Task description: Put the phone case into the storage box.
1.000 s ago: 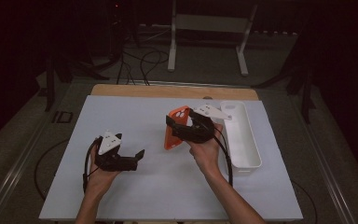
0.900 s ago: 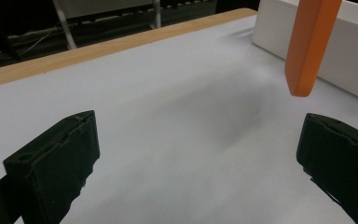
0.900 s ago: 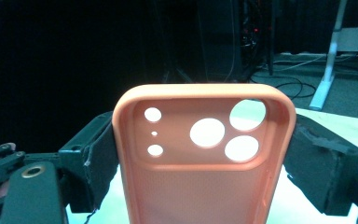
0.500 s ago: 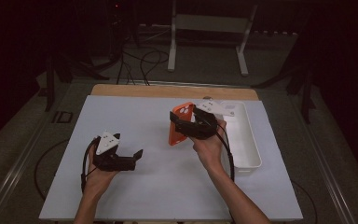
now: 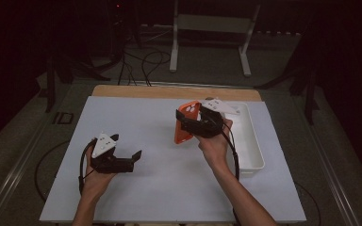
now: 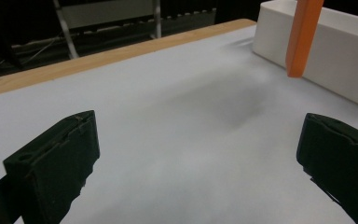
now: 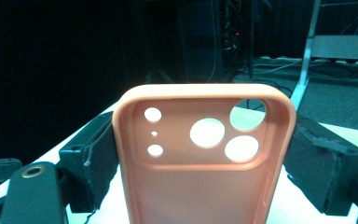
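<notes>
Overhead, my right forearm [image 5: 235,193] enters from the bottom edge and angles up toward the middle of the white table sheet [image 5: 160,188], with the hand wrapped around the right gripper [image 5: 185,123] and raised clear of the surface. That gripper points toward the table's left, its grey plate uppermost. Its two black jaws are pressed against the long edges of an orange phone case [image 5: 186,122], pinching it between them. The case hangs roughly upright above the sheet, just to the left of the white tray [image 5: 257,155] and apart from it. From the right gripper view, the phone case [image 7: 200,158] stands between the pads with its inner face toward the camera; round camera cut-outs sit near its top edge, and each pad touches one side wall.

My left forearm [image 5: 92,207] comes in lower left, the hand low over the sheet and gripping the left gripper [image 5: 135,159], which points to the table's right. Its jaws stand spread wide, with nothing between them. From the left gripper view, both pads frame bare sheet, and the lower end of the phone case [image 6: 303,37] hangs ahead in front of the tray wall [image 6: 345,56]. A wooden strip [image 5: 174,92] borders the far edge of the table.
</notes>
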The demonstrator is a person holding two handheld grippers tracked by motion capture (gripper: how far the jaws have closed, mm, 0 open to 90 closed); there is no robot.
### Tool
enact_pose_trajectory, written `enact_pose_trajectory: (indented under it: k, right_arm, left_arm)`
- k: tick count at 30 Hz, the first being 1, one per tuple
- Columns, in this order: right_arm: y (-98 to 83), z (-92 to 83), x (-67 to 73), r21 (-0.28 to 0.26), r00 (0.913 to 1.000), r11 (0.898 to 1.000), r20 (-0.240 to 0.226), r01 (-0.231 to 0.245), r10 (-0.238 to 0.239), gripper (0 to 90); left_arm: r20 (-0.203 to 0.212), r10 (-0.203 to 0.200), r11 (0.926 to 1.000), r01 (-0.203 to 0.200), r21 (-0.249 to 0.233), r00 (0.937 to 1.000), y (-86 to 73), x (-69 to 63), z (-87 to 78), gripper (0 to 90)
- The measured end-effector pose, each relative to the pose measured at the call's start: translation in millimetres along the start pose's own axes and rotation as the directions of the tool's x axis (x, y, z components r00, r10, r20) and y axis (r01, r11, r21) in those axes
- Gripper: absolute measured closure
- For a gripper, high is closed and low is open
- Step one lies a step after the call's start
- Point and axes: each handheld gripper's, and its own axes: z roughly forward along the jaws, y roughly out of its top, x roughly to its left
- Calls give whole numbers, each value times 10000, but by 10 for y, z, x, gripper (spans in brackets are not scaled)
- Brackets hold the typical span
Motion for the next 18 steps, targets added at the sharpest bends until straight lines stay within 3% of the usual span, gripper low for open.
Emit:
enact_pose_trajectory:
  k: [18]
  right_arm:
    - [58, -36, -118, -53, 9993, 10000, 373, 54, -52, 167]
  left_arm:
    - [15, -18, 10000, 18, -22, 10000, -90, 67, -50, 0]
